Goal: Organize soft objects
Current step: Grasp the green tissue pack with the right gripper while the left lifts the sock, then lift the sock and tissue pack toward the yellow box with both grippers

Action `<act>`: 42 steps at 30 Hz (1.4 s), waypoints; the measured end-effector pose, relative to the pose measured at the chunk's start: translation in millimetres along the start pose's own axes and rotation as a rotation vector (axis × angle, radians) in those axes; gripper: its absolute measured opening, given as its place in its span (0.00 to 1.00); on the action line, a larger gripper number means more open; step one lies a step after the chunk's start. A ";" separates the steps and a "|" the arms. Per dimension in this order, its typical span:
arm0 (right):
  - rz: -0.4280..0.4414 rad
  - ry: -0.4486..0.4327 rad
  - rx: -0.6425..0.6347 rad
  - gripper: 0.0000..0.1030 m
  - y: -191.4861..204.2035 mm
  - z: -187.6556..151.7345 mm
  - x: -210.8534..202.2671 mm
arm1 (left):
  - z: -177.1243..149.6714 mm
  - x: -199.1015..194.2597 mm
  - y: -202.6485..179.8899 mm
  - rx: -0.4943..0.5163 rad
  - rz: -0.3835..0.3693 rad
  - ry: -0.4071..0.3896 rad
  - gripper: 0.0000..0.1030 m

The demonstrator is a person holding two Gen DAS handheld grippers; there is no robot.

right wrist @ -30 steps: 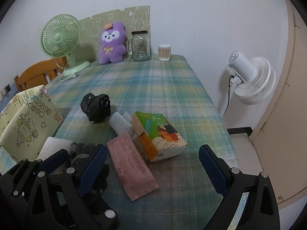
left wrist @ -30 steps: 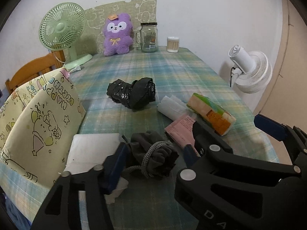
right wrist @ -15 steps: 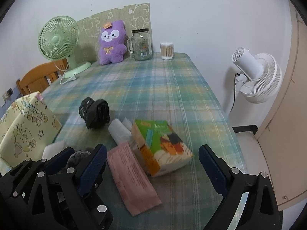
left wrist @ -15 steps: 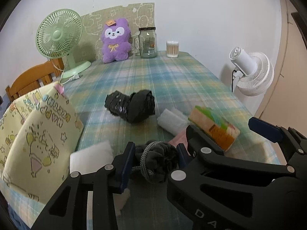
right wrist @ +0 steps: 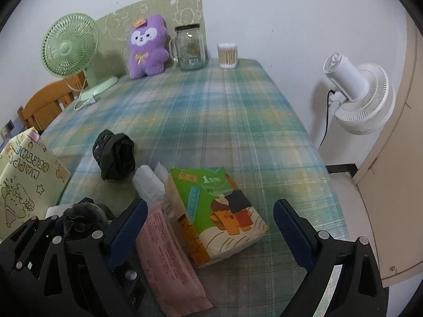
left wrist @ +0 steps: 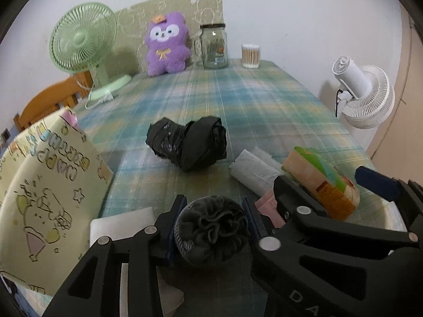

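My left gripper (left wrist: 212,224) is shut on a dark grey bunched cloth bundle (left wrist: 211,228) and holds it above the table's near edge; the bundle also shows in the right wrist view (right wrist: 79,218). My right gripper (right wrist: 210,224) is open and empty, its fingers to either side of a green and orange tissue pack (right wrist: 216,211). A pink packet (right wrist: 169,259) lies left of the pack. A black rolled bag (left wrist: 190,142) and a white rolled bag (left wrist: 253,169) lie mid-table. A yellow gift bag (left wrist: 39,200) stands at the left.
A purple plush toy (left wrist: 166,45), a glass jar (left wrist: 213,46), a cotton swab tub (left wrist: 250,56) and a green fan (left wrist: 84,42) stand at the table's far edge. A white fan (right wrist: 357,95) stands off the right side. A white flat pad (left wrist: 121,227) lies under the left gripper.
My left gripper has closed on the grey cloth bundle and lifted it off the table. My right gripper has moved forward around the tissue pack, still open.
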State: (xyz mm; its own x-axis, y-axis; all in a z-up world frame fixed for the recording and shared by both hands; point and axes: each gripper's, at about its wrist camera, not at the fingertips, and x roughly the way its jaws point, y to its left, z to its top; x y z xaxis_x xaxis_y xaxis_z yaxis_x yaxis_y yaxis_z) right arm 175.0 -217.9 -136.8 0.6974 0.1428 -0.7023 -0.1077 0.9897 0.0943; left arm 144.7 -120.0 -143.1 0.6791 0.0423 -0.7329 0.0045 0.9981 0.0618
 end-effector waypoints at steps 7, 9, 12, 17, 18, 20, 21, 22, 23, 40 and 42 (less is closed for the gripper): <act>-0.010 0.027 0.020 0.62 -0.1 -0.6 4.3 | -1.7 -1.6 -0.6 0.006 -0.003 0.001 0.41; -0.018 0.027 0.026 0.59 1.4 -1.7 2.9 | -2.5 -3.0 0.5 -0.001 -0.005 0.002 0.40; -0.026 0.020 0.024 0.51 3.2 -3.3 0.1 | -4.0 -6.1 0.3 -0.004 -0.002 0.002 0.39; -0.019 0.015 0.042 0.46 1.9 -7.8 -7.1 | -6.1 -13.4 -0.6 -0.002 -0.010 -0.004 0.39; -0.021 0.015 0.050 0.46 2.0 -8.1 -8.3 | -6.6 -15.0 -0.2 -0.001 -0.012 -0.006 0.39; -0.018 0.009 0.065 0.45 0.9 -9.9 -13.5 | -7.5 -20.4 -0.3 -0.002 -0.013 -0.013 0.39; -0.014 0.006 0.072 0.45 0.6 -10.4 -15.9 | -8.0 -23.1 -0.3 -0.003 -0.014 -0.017 0.38; -0.011 0.001 0.077 0.45 0.2 -10.4 -18.5 | -8.2 -25.9 0.0 -0.004 -0.015 -0.020 0.38; -0.010 -0.003 0.079 0.45 0.7 -11.0 -20.7 | -8.3 -29.9 0.0 -0.004 -0.015 -0.027 0.38; -0.010 -0.078 0.081 0.44 6.5 -5.1 -70.5 | -2.9 -71.5 4.8 -0.022 -0.056 -0.075 0.38; -0.009 -0.088 0.084 0.44 7.1 -3.6 -77.3 | -0.9 -77.1 4.8 -0.017 -0.066 -0.079 0.38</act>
State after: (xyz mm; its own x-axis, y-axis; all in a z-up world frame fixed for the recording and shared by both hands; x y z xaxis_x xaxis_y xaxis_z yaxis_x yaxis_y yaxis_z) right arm 117.8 -222.0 -84.5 0.7581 0.1301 -0.6390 -0.0436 0.9878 0.1493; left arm 91.7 -118.5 -86.9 0.7332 -0.0264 -0.6795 0.0390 0.9992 0.0033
